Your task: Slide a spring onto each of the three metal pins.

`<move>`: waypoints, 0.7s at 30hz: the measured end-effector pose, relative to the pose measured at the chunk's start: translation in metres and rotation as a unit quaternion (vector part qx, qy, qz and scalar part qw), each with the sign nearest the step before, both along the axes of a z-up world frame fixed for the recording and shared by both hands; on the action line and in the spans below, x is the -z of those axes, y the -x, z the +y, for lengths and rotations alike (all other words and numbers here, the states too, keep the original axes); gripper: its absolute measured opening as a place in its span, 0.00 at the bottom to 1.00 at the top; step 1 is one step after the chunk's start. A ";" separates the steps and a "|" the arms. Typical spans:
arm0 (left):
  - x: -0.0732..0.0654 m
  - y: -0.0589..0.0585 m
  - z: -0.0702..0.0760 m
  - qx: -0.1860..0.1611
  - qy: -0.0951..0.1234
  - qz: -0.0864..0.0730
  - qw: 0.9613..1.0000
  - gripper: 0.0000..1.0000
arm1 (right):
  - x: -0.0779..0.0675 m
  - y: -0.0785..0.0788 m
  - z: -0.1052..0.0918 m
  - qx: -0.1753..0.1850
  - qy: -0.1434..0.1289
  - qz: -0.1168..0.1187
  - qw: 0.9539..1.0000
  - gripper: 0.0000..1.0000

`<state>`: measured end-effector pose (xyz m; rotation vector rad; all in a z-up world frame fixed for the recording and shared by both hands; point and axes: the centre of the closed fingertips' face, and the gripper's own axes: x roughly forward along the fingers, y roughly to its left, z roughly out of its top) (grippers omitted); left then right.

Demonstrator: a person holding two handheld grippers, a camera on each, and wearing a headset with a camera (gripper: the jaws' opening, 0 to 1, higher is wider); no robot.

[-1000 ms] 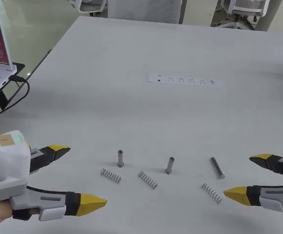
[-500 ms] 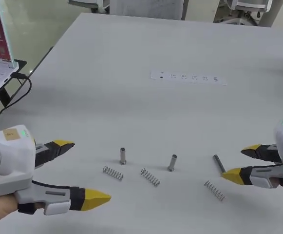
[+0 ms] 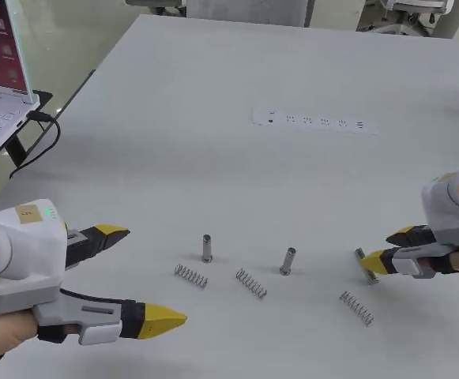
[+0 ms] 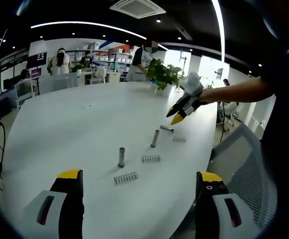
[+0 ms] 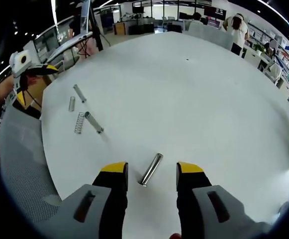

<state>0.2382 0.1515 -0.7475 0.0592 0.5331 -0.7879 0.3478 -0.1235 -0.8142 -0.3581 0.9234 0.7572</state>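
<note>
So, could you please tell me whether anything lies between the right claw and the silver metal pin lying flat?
Nothing visible does: the right claw, jaws open, flanks the lying silver metal pin on the white table.

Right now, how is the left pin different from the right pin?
The left pin stands upright; the right pin lies flat. Nothing is around the left pin; the right pin lies between the open fingers of the right gripper. Both are silver, with no spring on.
</note>
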 end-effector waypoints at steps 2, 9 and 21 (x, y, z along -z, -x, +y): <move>0.000 -0.001 -0.001 0.000 0.003 -0.001 1.000 0.91 | 0.002 -0.002 0.002 0.002 -0.003 0.007 1.000 0.34; 0.005 -0.001 0.000 0.006 0.002 -0.004 1.000 0.92 | 0.013 -0.002 0.005 0.008 0.004 0.035 0.999 0.26; 0.003 -0.001 0.001 0.004 0.012 -0.011 1.000 0.93 | 0.028 -0.007 0.002 0.032 0.021 0.069 0.997 0.17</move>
